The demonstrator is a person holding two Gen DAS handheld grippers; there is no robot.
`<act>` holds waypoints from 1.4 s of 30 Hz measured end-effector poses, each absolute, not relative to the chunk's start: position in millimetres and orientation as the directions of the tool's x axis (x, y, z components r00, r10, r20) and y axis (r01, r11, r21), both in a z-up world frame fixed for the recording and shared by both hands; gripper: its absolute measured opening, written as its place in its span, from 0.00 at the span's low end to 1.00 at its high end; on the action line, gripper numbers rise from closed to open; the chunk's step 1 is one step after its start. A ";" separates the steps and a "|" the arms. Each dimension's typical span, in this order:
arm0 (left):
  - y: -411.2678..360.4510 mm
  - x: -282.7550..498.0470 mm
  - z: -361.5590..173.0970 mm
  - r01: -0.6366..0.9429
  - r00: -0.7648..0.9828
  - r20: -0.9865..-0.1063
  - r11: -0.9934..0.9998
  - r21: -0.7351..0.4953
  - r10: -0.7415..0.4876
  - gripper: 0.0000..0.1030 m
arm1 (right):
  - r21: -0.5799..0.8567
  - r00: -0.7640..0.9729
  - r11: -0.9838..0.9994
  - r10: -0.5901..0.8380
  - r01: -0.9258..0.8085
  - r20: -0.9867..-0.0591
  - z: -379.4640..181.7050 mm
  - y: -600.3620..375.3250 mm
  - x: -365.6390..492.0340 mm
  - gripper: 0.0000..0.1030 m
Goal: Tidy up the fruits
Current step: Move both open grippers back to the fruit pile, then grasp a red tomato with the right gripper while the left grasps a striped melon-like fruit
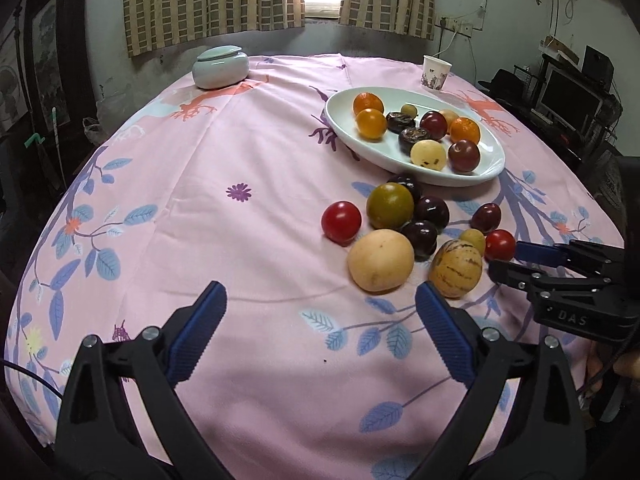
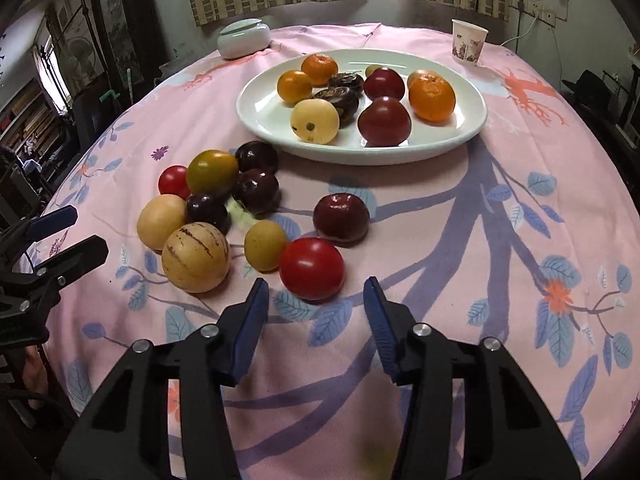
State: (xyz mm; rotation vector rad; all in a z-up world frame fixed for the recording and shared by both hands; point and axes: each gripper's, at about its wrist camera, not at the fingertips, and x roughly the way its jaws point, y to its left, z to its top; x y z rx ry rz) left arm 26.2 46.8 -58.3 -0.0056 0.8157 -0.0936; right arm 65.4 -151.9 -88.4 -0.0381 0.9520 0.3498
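From the left wrist, the left gripper (image 1: 320, 300) hangs over bare pink tablecloth (image 1: 240, 152) with its blue-padded jaws spread wide and nothing between them; its right pad sits just short of a striped yellow fruit (image 1: 456, 268) and a pale round fruit (image 1: 380, 260). Behind these lies a loose cluster on the cloth: a red tomato (image 1: 341, 222), an olive-green fruit (image 1: 390, 206), several dark plums (image 1: 430, 212) and a second red tomato (image 1: 500, 245). Farther back a white oval plate (image 1: 488, 168) holds oranges, plums, a pale fruit and two dark wrinkled ones. The right gripper (image 1: 505, 260) enters from the right edge, its tips beside that second tomato. A lidded ceramic jar (image 1: 220, 67) and a paper cup (image 1: 436, 73) stand at the far side. From the right wrist, the right gripper (image 2: 316, 292) has its jaws partly apart, gripping nothing, with the nearer red tomato (image 2: 311, 268) just ahead of the gap and not touched by either pad. A small yellow fruit (image 2: 265, 245) touches that tomato's left side, and a dark red plum (image 2: 341, 218) lies just behind it. The left gripper (image 2: 78, 232) shows at the left edge near the striped fruit (image 2: 195, 257)
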 end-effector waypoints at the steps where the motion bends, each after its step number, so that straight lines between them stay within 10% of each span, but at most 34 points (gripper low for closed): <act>1: 45.5 25.5 -56.8 0.088 0.682 -0.725 0.995 -0.047 -0.095 0.94 | 0.123 0.530 0.942 0.279 -0.311 -0.800 -88.1 -151.5 67.2 0.48; 6: 34.4 23.7 -53.8 0.123 0.673 -0.727 0.990 -0.074 -0.137 0.94 | 0.117 0.520 0.936 0.285 -0.331 -0.805 -88.9 -146.0 80.7 0.33; 20: -31.7 34.6 -57.3 0.262 0.632 -0.745 0.964 -0.054 -0.214 0.93 | 0.213 0.550 0.930 0.351 -0.300 -0.758 -67.5 -200.7 33.1 0.33; 29: -41.9 69.1 -84.3 0.222 0.525 -0.821 0.967 -0.124 -0.226 0.41 | 0.244 0.559 0.930 0.361 -0.274 -0.746 -69.8 -231.2 14.7 0.33; 42: -30.1 54.2 -66.1 0.219 0.563 -0.786 0.963 -0.157 -0.256 0.34 | 0.252 0.543 0.917 0.388 -0.308 -0.745 -68.0 -217.9 16.3 0.33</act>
